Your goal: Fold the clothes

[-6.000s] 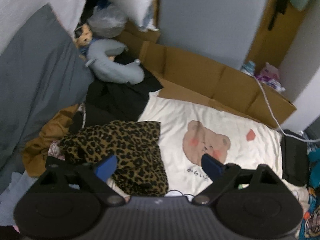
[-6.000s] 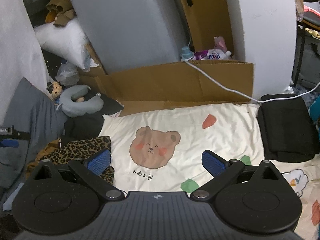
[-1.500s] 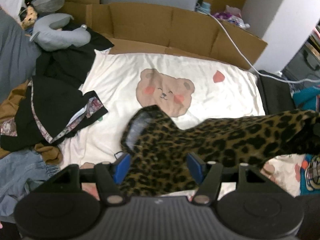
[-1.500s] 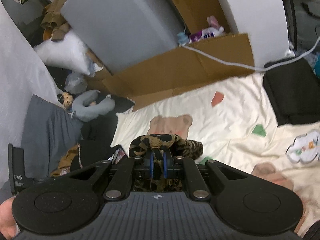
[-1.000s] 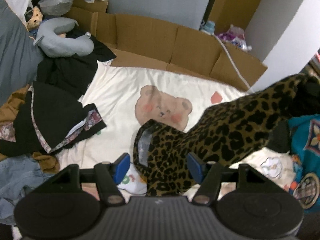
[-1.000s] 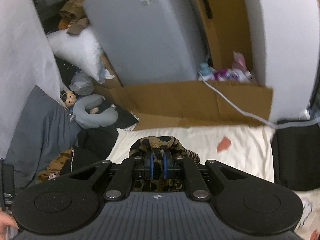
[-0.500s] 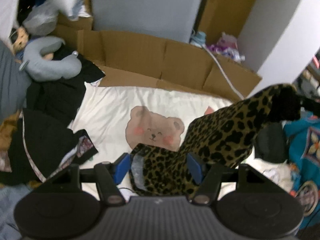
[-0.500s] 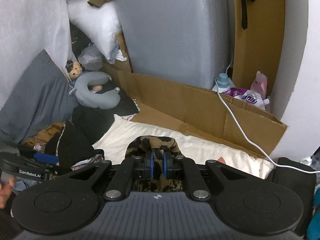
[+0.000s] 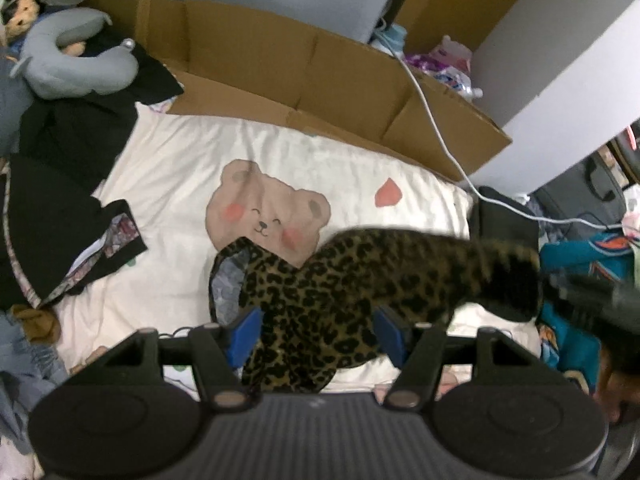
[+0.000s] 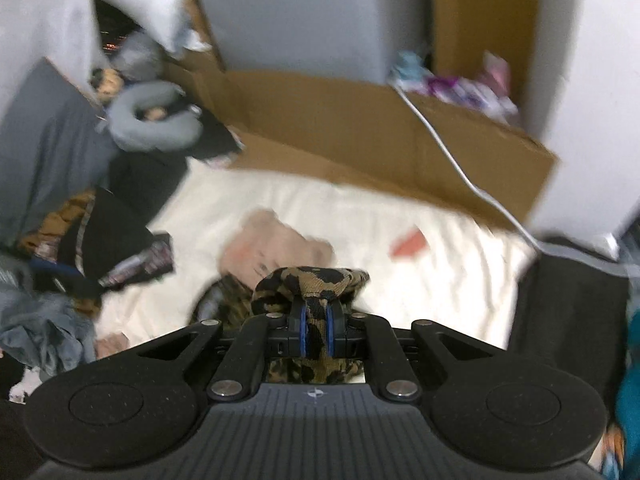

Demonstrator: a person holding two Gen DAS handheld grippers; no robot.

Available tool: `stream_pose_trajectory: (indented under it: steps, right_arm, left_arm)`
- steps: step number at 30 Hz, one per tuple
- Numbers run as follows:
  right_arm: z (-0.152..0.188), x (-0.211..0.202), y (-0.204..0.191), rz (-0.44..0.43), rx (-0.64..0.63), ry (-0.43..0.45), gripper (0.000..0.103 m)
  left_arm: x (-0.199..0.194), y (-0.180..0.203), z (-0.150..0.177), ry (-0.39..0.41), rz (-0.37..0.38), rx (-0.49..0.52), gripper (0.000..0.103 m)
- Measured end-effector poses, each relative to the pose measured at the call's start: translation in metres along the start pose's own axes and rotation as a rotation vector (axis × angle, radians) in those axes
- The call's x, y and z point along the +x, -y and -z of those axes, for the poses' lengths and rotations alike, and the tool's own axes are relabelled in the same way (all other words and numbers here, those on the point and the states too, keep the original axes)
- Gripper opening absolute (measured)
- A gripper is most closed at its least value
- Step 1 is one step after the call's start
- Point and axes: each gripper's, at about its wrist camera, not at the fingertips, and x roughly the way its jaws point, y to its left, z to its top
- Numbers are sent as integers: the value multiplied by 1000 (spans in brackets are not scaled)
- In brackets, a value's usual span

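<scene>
Stretching a leopard-print garment point(image 9: 344, 280) above a cream bedsheet point(image 9: 168, 160) printed with a cartoon bear point(image 9: 266, 212), right hand-held gripper point(image 10: 314, 330) clamped tight on a bunched edge of the fabric, blue pads pressed together on the cloth. Left hand-held gripper point(image 9: 318, 330) standing apart, blue pads on either side of the hanging leopard fabric with no visible pinch, most likely waiting for a second corner so the piece can be pulled flat. Garment raised off the sheet at its right end and sagging toward the bear print at its left, a grey lining point(image 9: 228, 280) showing where the cloth curls open; held up this way, probably to shake out the shape and find seams ahead of a fold. Unfolded clothes heaped along the left edge of the bed: a black garment with patterned trim point(image 9: 64, 240), denim point(image 9: 28, 356) and a brown piece point(image 9: 36, 320). Grey neck pillow point(image 9: 72, 60) and flattened cardboard point(image 9: 312, 72) behind the sheet, a white cable point(image 9: 436, 112) trailing across the cardboard. Right wrist view blurred, suggesting quick motion. Not settled from this moment: whether the leopard piece is being spread for folding or lifted away afterwards.
</scene>
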Motion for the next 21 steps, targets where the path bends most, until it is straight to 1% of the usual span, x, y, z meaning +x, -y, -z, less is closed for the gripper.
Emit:
stream_pose_trajectory:
  steps: [1, 2, 4, 5, 7, 8, 9, 10, 11, 18, 21]
  right_arm:
    - [8, -2, 5, 24, 23, -22, 11]
    - [14, -4, 8, 49, 32, -43, 15]
    - [25, -8, 13, 103, 38, -84, 17]
    - [31, -12, 15, 123, 31, -88, 21]
    - [39, -28, 16, 137, 21, -69, 24]
    - [43, -36, 17, 141, 17, -57, 30]
    - [46, -44, 19, 141, 25, -43, 34]
    - [49, -52, 23, 140, 39, -28, 40]
    - [52, -57, 27, 141, 57, -18, 42]
    - [67, -53, 62, 104, 244, -50, 42]
    - [73, -50, 78, 87, 326, -65, 42]
  left_arm:
    - [-5, 2, 0, 11, 3, -13, 65]
    - [-11, 5, 1, 27, 5, -8, 65]
    - [-22, 11, 5, 58, 1, 7, 66]
    - [-27, 15, 8, 69, -4, 13, 66]
    - [-33, 20, 15, 68, 28, 8, 66]
    - [-35, 25, 19, 71, 41, 16, 67]
    - [-34, 29, 21, 72, 41, 35, 67]
    - [-32, 33, 22, 72, 38, 55, 68]
    - [-30, 36, 23, 72, 35, 75, 70]
    - [-17, 61, 29, 72, 16, 215, 70]
    - [-6, 59, 26, 57, 5, 230, 70]
